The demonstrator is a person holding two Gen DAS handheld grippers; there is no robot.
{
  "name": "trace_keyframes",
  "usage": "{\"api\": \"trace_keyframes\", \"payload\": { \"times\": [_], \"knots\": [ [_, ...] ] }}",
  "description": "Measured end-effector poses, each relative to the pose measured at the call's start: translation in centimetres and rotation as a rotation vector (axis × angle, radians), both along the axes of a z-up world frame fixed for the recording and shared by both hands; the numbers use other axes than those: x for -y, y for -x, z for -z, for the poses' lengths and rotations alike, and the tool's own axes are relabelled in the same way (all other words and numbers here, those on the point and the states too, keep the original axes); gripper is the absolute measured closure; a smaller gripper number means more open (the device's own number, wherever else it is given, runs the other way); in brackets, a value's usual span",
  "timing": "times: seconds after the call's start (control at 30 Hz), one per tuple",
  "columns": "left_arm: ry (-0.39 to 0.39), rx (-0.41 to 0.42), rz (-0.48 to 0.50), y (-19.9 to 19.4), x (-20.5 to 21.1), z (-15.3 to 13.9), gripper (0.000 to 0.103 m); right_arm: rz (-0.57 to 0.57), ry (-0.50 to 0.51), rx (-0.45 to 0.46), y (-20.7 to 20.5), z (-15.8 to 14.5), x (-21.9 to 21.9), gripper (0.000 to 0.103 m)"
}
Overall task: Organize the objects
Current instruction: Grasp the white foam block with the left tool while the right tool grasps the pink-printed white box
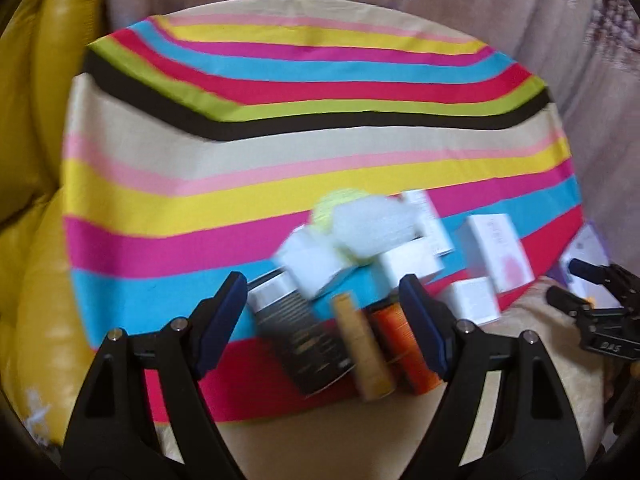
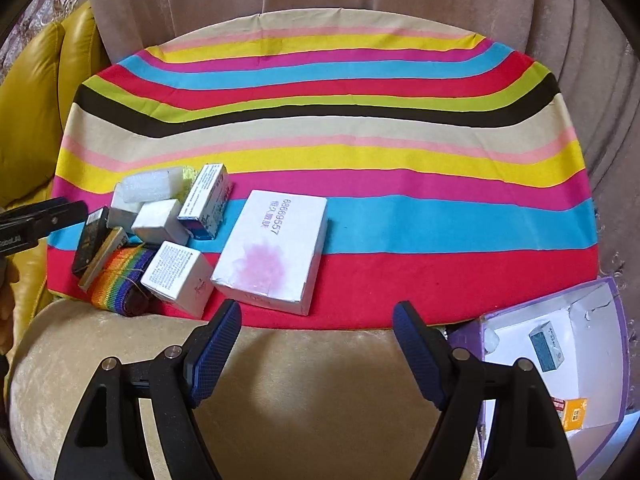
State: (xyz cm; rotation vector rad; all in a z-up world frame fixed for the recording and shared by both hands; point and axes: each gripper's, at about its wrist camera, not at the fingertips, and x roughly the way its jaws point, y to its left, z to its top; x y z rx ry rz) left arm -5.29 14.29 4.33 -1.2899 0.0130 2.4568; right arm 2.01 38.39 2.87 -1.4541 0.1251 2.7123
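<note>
1. As my left hand-held gripper hangs released and empty over the clutter on the striped cloth-covered table, I judge the dark cylindrical tin the nearest pick.
2. I would straddle it squarely, clear of the tan tube.
3. My right hand-held gripper, also released, waits near the open purple-edged cardboard box.
</note>
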Motion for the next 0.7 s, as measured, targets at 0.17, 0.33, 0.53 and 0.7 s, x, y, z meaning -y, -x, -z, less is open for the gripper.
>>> {"api": "trace_keyframes", "payload": {
  "times": [0.17, 0.33, 0.53, 0.7],
  "knots": [
    [-0.091, 0.057, -0.018, 1.7, -2.1, 0.3, 0.022, -0.006, 0.04, 0.011, 1.3, -0.9, 0.0, 0.024],
    [-0.073, 0.113, -0.124, 3.2, -4.1, 1.1, 0.022, -0.016, 0.134, 0.069, 3.1, -0.6, 0.2, 0.024],
    [-0.004, 0.126, -0.184, 4.4, -5.8, 2.0, 0.022, -0.073, 0.039, 0.034, 3.5, -1.5, 1.4, 0.024],
    [0.065, 0.116, -0.203, 5.5, -6.5, 2.8, 0.023, -0.079, 0.03, 0.036, 4.5, -1.4, 1.3, 0.023]
  ]
}}
